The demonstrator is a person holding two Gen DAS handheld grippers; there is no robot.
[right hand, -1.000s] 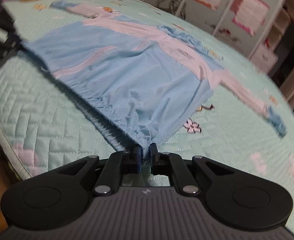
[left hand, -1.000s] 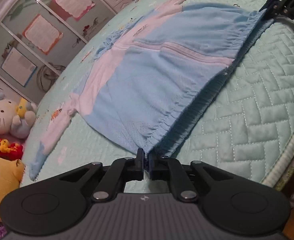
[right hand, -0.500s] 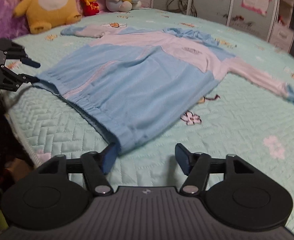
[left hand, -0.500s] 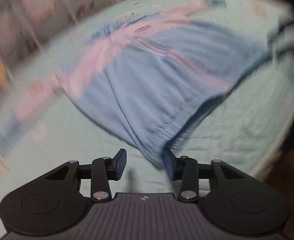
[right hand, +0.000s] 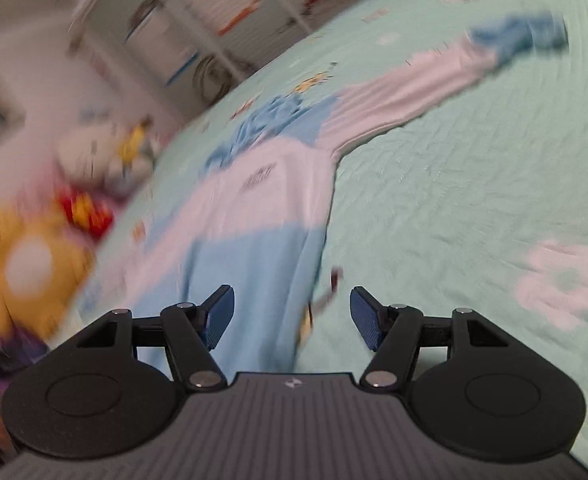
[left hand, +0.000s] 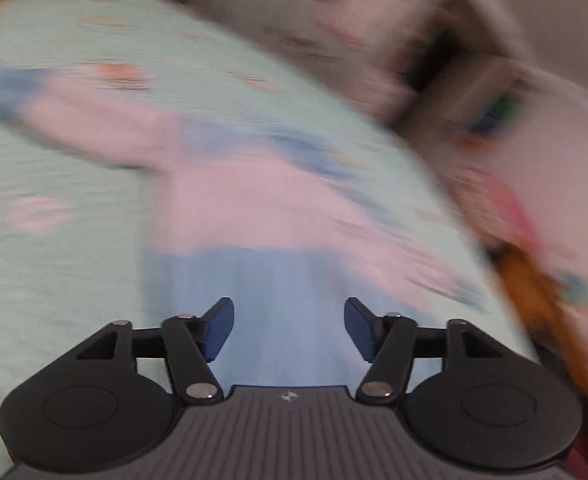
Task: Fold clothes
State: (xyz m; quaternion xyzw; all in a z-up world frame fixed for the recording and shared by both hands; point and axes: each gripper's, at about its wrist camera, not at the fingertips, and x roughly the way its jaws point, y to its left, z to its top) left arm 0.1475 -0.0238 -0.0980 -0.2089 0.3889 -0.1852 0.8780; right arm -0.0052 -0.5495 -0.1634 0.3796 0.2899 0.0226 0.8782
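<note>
A light blue and pink long-sleeved top (left hand: pixel 261 200) lies spread flat on the mint quilted bed (left hand: pixel 53 300). In the blurred left wrist view my left gripper (left hand: pixel 289 326) hovers over the top's blue lower part, its jaws still opening with nothing pressed between the pads. In the right wrist view the same top (right hand: pixel 261 216) stretches away, one pink sleeve (right hand: pixel 410 88) with a blue cuff reaching to the far right. My right gripper (right hand: pixel 291 316) is open above the garment's right side edge, holding nothing.
Soft toys sit beyond the bed's left side: a yellow plush (right hand: pixel 21 268), a red one (right hand: pixel 81 208) and a white one (right hand: pixel 93 148). Glass cabinet doors with papers (right hand: pixel 213 12) stand behind. The bed's edge (left hand: pixel 474 232) curves off at the right in the left wrist view.
Both grippers let go of the top's hem corners and opened. Both rolled and swept sideways along the garment, so the views now look up the top toward its sleeves.
</note>
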